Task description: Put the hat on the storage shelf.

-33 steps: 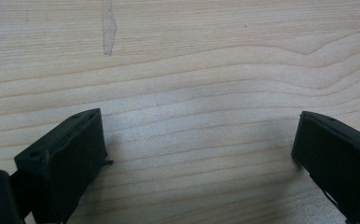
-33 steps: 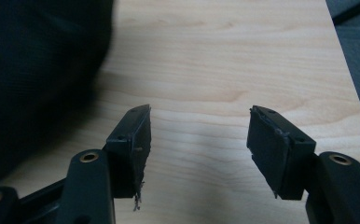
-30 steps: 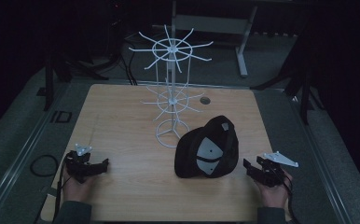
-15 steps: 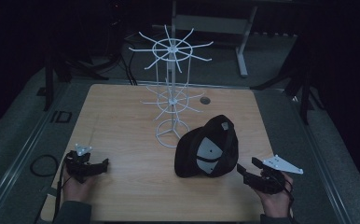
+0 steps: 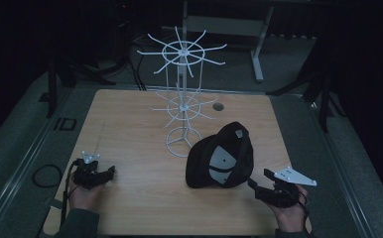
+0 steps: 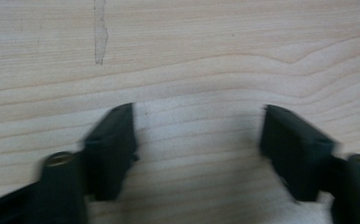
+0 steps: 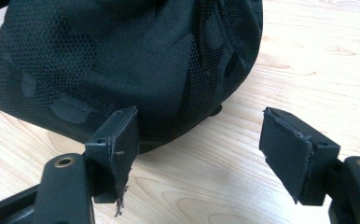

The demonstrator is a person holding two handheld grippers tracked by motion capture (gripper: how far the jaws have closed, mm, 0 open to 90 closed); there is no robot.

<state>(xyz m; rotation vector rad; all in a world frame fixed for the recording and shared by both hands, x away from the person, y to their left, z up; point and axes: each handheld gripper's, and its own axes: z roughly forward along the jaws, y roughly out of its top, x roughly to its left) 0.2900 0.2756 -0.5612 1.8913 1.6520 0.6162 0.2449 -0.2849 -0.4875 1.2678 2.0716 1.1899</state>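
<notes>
The black cap [image 5: 220, 157] lay on the wooden table [image 5: 130, 119], just in front of and to the right of the white wire rack [image 5: 182, 94], close to the ring base of the rack but apart from it as far as the high view showed. None of the rack's hooks carried anything, so if the work in hand was to hang the cap on the rack, it had not really begun: the cap was neither gripped nor lifted.

The right gripper [image 5: 260, 188] sat in front of and to the right of the rack, just beside the cap's near edge. Its 2 jaws stood wide apart with nothing between them. In the right gripper view the cap [image 7: 122, 60] filled the upper left, its mesh crown close behind the left-hand jaw, while the other jaw hung over bare wood. Whether that jaw touched the fabric could not be told.

The left gripper [image 5: 102, 173] rested well to the left of the rack and nearer the person, far from the cap. Its jaws also stood spread and empty over plain tabletop [image 6: 192, 70].

By my judgement everything remained: closing on the cap, raising it, carrying it to a hook and letting go.
</notes>
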